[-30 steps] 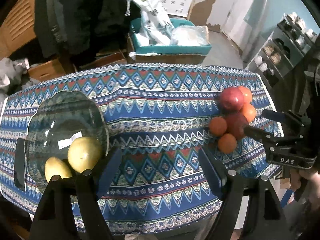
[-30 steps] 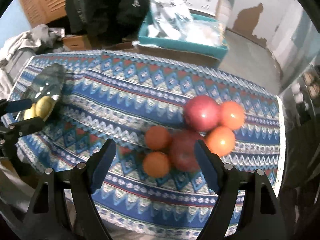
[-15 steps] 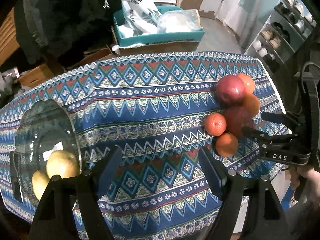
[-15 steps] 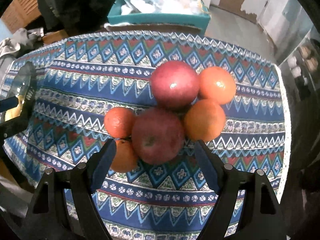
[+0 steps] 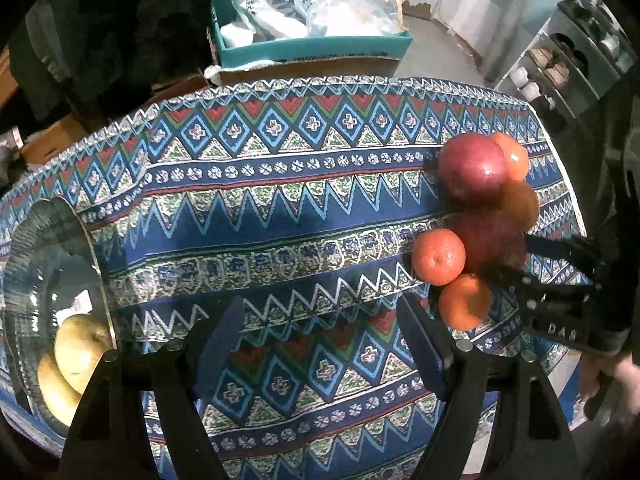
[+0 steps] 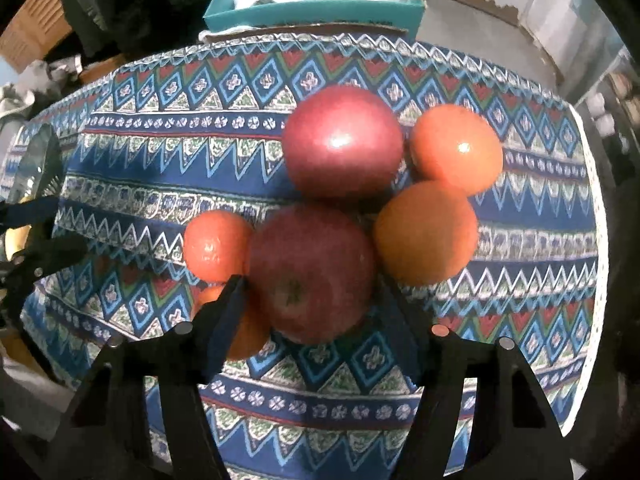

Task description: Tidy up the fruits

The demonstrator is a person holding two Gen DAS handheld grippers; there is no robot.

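Dull red apple (image 6: pixel 310 276) — stem end up, among oranges (image 6: pixel 426 232)

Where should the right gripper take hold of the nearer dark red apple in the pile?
Across its widest middle, from above. The nearer dark red apple is round, stem up, with oranges tight beside it, so only narrow gaps are free. The right gripper already straddles it, jaws closing.

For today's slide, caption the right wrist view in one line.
Right tool closing around the nearer red apple amid four oranges and another apple on the patterned tablecloth.
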